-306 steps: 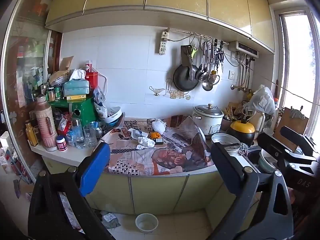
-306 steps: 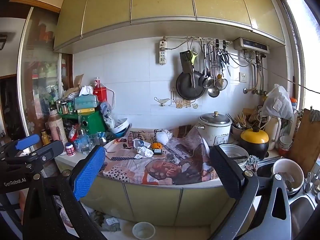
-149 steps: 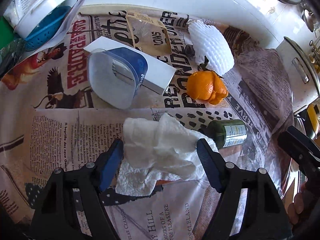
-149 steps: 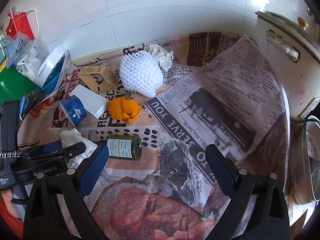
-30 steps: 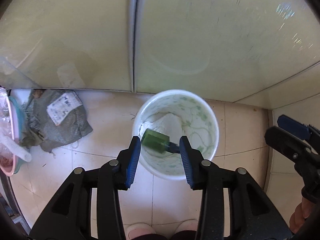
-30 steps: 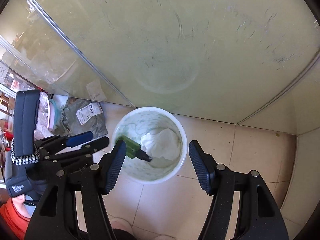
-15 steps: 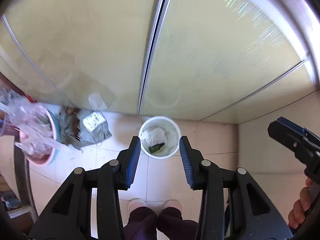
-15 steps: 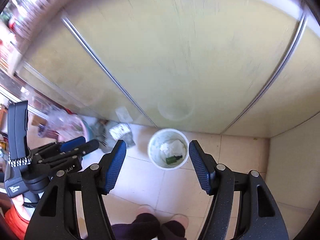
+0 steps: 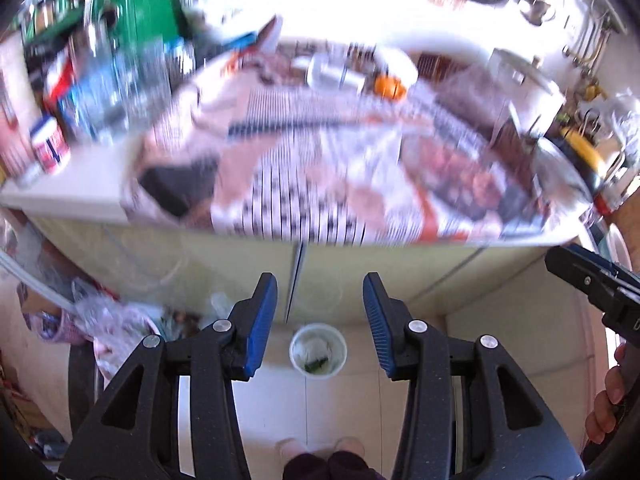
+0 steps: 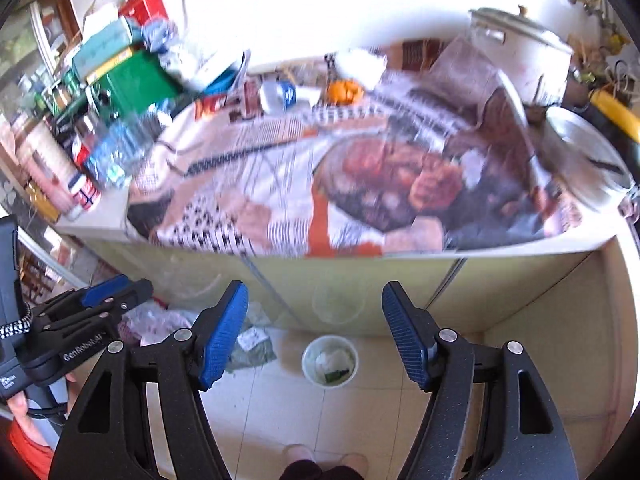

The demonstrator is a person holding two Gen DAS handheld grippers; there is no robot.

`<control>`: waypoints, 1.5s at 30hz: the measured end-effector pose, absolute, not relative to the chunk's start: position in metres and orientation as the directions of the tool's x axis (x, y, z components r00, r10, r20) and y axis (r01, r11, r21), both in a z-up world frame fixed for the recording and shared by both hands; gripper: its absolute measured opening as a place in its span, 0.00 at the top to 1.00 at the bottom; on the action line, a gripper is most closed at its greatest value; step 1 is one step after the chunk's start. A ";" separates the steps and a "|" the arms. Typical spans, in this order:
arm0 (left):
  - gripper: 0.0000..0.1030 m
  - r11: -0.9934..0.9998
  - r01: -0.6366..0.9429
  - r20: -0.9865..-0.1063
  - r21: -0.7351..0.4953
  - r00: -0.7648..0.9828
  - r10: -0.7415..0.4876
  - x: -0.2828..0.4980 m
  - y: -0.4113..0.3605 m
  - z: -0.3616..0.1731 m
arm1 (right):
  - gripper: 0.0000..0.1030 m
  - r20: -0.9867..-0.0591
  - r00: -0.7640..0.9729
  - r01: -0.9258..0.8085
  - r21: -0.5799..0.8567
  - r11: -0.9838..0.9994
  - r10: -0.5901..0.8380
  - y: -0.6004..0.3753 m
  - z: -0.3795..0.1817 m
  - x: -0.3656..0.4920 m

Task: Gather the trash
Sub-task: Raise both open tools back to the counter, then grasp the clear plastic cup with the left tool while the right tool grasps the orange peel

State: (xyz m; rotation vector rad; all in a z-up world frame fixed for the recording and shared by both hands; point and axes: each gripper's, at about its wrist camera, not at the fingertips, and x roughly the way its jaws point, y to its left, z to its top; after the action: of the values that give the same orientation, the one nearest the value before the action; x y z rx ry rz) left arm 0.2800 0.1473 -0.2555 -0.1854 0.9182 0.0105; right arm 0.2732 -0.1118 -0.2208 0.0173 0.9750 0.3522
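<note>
A white bin (image 9: pixel 336 354) stands on the floor below the counter, holding a white tissue (image 10: pixel 330 358) and a green bottle (image 10: pixel 334 377); it also shows in the right wrist view (image 10: pixel 308 354). My left gripper (image 9: pixel 319 308) is open and empty, high above the bin. My right gripper (image 10: pixel 312 316) is open and empty, also well above it. On the newspaper-covered counter (image 10: pixel 280 184) lie an orange peel (image 10: pixel 344 91), a blue-and-white cup (image 10: pixel 278 96) and a white foam net (image 10: pixel 362 62), all blurred.
Bottles, jars and a green box (image 10: pixel 128 84) crowd the counter's left end. A rice cooker (image 10: pixel 520 52) and a metal bowl (image 10: pixel 588 152) stand at the right. Bags (image 10: pixel 252 344) lie on the floor left of the bin. Cabinet doors (image 9: pixel 360 280) are below the counter.
Both grippers have risen and tilted up from the bin, so the counter top is now in view. The bin looks smaller. Both stay open and empty.
</note>
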 end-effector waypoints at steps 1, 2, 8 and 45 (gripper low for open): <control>0.57 0.984 -0.084 -0.780 -0.155 0.622 -0.070 0.283 0.150 -0.246 | 0.36 -0.799 0.525 -0.279 0.165 0.946 0.294 -0.108 -0.218 0.274; 0.57 0.985 -0.081 -0.770 -0.154 0.635 -0.068 0.287 0.150 -0.236 | 0.36 -0.791 0.540 -0.276 0.159 0.948 0.289 -0.108 -0.212 0.276; 0.55 0.987 -0.060 -0.728 -0.150 0.682 -0.069 0.318 0.155 -0.193 | 0.35 -0.770 0.578 -0.257 0.144 0.956 0.271 -0.108 -0.179 0.306; 0.53 0.979 0.009 -0.857 -0.203 0.481 -0.182 0.682 0.169 -0.291 | 0.35 -0.861 0.426 -0.169 0.228 0.959 0.280 -0.087 -0.264 0.619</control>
State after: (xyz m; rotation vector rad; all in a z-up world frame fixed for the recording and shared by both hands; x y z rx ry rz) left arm 0.6820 0.1689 -0.2907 -0.1798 1.0637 -0.1173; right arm 0.6185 -0.0874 -0.2641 0.1129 1.0965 0.2808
